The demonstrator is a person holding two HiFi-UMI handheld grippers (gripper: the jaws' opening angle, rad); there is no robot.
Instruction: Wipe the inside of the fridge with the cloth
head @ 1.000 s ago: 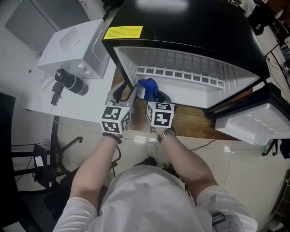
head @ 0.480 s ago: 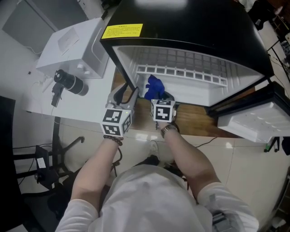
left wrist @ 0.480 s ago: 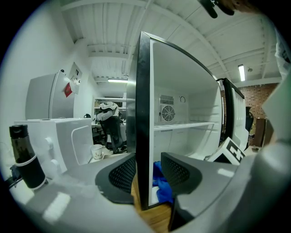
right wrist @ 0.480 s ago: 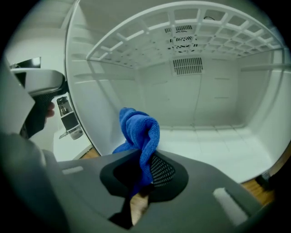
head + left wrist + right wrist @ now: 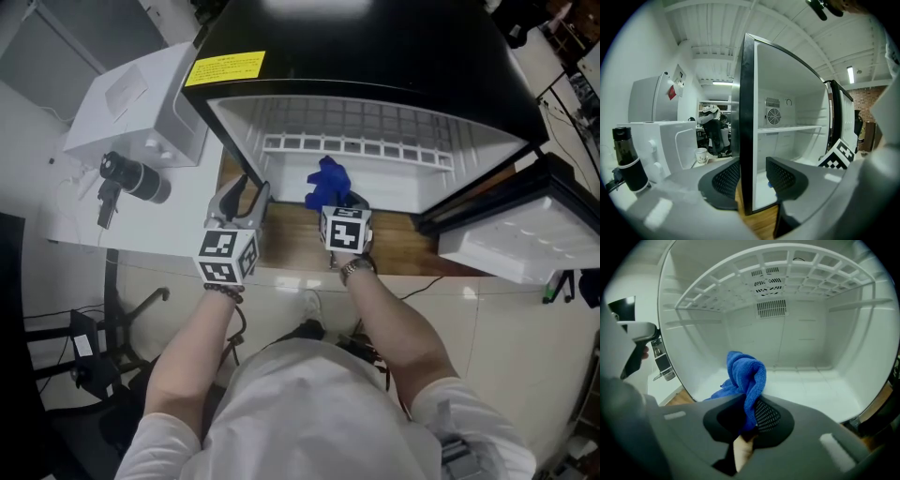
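A black fridge [image 5: 375, 56] stands open with a white inside [image 5: 811, 385]. My right gripper [image 5: 337, 202] is at its mouth, shut on a bunched blue cloth [image 5: 328, 178]. In the right gripper view the cloth [image 5: 745, 373] stands up from the right gripper [image 5: 750, 413], just above the fridge floor's front edge. My left gripper [image 5: 246, 187] straddles the front edge of the fridge's left wall [image 5: 746, 117]. In the left gripper view the left gripper [image 5: 752, 173] has one jaw outside and one inside that wall, close against it.
A white wire shelf [image 5: 356, 145] runs across the upper inside. The fridge door [image 5: 516, 248] hangs open at the right. A white appliance [image 5: 141, 94] and a black cylinder [image 5: 131, 175] sit left of the fridge. The fridge rests on a wooden top [image 5: 291, 244].
My right gripper has carried the blue cloth forward and down, from in front of the fridge to its opening. The left gripper has stayed on the left wall.
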